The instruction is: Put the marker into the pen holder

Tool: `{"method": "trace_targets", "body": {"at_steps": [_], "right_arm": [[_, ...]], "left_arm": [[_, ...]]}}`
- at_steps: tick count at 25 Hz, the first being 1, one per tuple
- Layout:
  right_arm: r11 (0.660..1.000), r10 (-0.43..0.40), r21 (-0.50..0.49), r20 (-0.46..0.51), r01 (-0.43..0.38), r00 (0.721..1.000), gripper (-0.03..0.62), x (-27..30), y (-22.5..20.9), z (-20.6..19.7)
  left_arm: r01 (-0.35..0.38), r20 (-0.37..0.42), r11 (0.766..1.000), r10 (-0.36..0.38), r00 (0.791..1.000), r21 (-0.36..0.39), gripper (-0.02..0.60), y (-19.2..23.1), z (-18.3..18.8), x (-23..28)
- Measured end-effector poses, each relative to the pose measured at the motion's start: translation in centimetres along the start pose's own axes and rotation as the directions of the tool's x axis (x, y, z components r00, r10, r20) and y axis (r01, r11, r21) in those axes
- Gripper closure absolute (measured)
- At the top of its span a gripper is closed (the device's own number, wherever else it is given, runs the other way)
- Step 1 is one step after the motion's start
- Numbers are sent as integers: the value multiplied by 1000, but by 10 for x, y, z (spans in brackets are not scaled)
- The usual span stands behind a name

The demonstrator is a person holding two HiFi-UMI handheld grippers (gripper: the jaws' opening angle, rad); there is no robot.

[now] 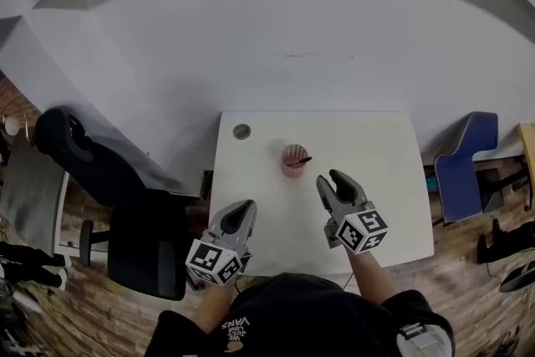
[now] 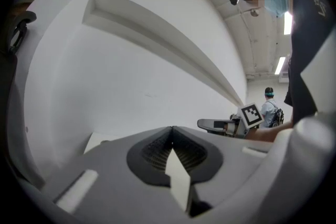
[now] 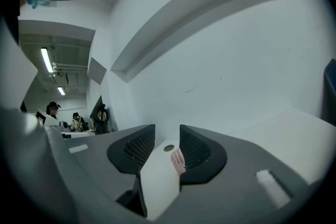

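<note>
— So, where is the marker (image 1: 303, 160) on your feed?

— Inside the pen holder (image 1: 292, 166). I see it as a dark stick, tilted, with one end poking out over the rim. The holder is a small pink mesh cup standing upright near the middle of the surface (image 1: 380, 142).

— And the surface itself?

— White, smooth and square-cornered, with a round cable hole (image 1: 242, 131) towards its far left corner. It stands against a plain white wall (image 1: 292, 29).

— Your tools?

— My right tool (image 1: 332, 180) is near the holder, jaws apart, nothing between them. Its ribbed black pads (image 3: 134, 147) frame the cup beyond. My left tool (image 1: 244, 207) is closed and empty, over the near left part of the surface.

— The room around it?

— I make out a floor (image 1: 468, 288) in a brown wood pattern, a black office chair (image 1: 125, 213) with a padded seat just left of the surface, and a blue chair (image 1: 468, 155) to its right.
</note>
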State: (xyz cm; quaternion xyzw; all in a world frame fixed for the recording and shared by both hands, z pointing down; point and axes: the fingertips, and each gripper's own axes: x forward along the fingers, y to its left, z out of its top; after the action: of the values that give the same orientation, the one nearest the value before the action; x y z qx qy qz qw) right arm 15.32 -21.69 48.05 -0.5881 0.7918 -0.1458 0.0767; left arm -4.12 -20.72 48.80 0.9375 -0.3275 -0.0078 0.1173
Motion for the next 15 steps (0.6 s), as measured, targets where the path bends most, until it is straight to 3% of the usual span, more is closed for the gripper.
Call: {"method": "trace_targets", "body": {"at_steps": [4,9,15], "right_arm": [[1000,-7,12,16,7,1000,454,-16,6,2],[1000,-20,10,20,20,1000,534,-36,8,3],[999,-43,9,36,43,998,577,-56,5,8]], "left_arm": [[22,2,1000,-22,1000,1,529,-3,1,9],[54,3,999,-54,999,4,529,-12,2,22],[88,-2,996,-88,996,6,529,-23,2,33]]}}
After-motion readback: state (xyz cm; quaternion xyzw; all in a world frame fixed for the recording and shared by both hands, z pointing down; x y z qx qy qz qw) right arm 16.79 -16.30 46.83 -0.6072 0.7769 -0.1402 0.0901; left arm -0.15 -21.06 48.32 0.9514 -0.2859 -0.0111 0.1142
